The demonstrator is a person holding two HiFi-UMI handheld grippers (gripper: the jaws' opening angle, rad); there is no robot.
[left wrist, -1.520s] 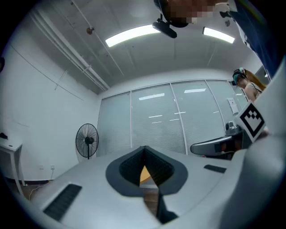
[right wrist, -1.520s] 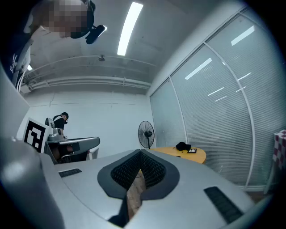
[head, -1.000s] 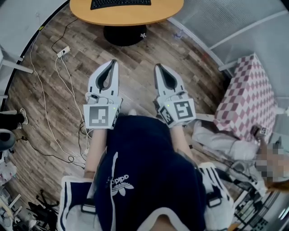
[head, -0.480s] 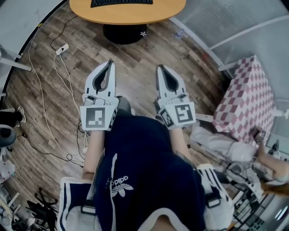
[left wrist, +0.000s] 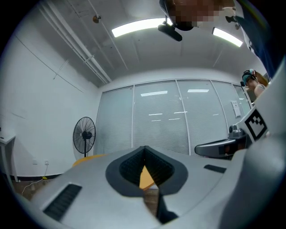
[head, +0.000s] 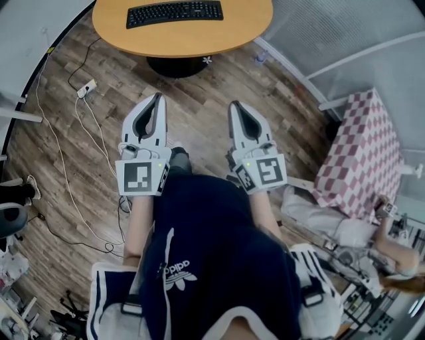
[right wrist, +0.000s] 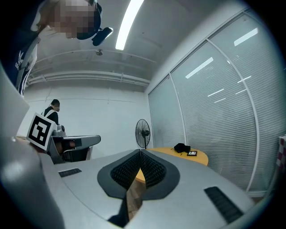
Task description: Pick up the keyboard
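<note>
On the round bench (head: 199, 41), the keyboard (head: 174, 12) lies flat with its long side parallel to the near edge. It sits back from that edge and toward the left side.

Left gripper (head: 158, 98) and right gripper (head: 234, 105) are side by side over the wood floor (head: 199, 93). Both are short of the bench's near edge, pointing toward it, and well apart from the keyboard. Each gripper's jaws are closed together with nothing between them.

A white power strip (head: 85, 87) lies on the floor at left.
</note>
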